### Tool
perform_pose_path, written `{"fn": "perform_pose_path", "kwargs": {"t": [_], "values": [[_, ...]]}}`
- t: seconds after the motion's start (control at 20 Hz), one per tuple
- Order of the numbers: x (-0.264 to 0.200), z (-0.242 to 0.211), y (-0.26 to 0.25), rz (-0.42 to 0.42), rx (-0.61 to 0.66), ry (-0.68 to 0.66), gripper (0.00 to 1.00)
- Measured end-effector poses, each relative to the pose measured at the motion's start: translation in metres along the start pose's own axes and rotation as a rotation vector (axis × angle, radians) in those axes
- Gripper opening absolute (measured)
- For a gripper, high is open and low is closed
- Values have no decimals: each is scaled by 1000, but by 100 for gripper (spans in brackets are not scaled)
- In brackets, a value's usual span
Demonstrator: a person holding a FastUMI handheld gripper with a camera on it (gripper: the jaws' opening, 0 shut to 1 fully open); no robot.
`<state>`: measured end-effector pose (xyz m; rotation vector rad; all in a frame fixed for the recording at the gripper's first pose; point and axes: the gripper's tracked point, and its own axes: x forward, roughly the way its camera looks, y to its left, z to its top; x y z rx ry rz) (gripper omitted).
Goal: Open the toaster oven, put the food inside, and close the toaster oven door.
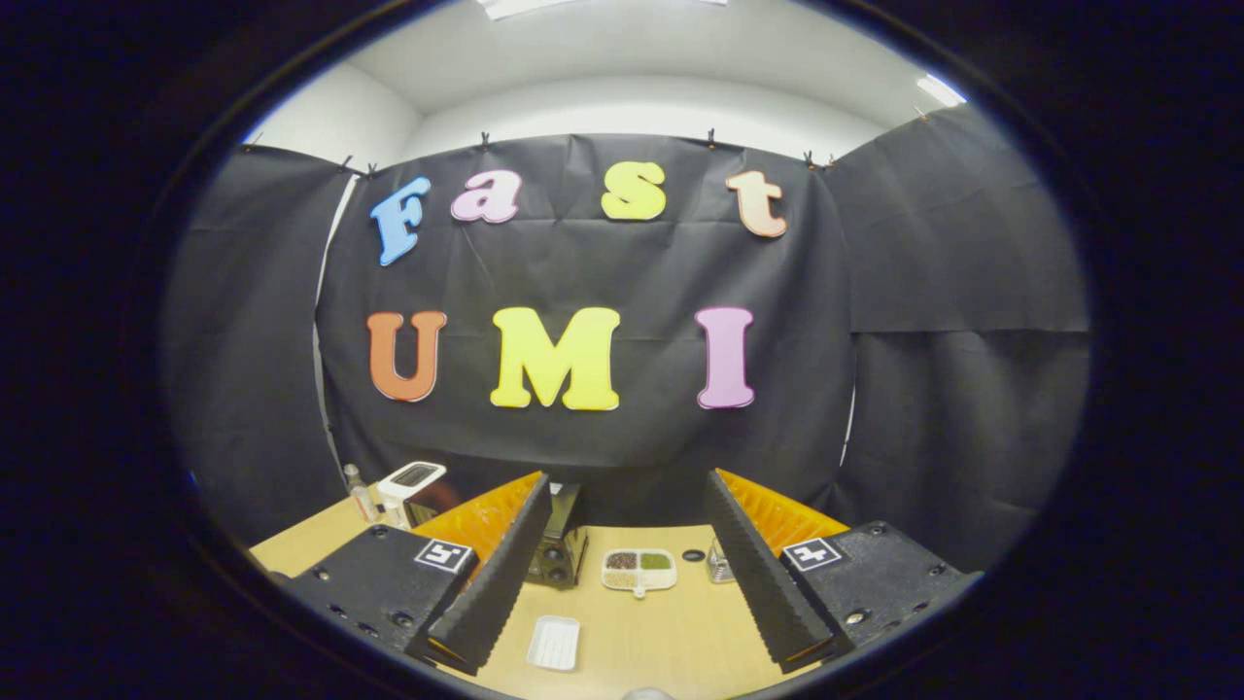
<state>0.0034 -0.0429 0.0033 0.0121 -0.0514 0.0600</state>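
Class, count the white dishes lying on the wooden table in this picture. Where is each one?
2. A divided dish holding food lies beyond the open tongs, beside the toaster oven. A small ridged tray lies between the fingers. Others may be hidden.

Hand-held gripper (627, 544): ridged finger pads, square markers, screwed housings.

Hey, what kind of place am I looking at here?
Probably a staged recording booth: black cloth walls around a wooden table with a toaster oven and a divided food tray. The gripper has its jaws open, holding nothing.
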Motion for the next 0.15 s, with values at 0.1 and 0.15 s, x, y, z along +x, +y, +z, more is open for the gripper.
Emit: {"fn": "perform_pose_path", "kwargs": {"t": [0.1, 0.15], "values": [[-2, -4, -4, 4, 16, 5, 100], [-1, -6, -7, 1, 23, 7, 100]]}}
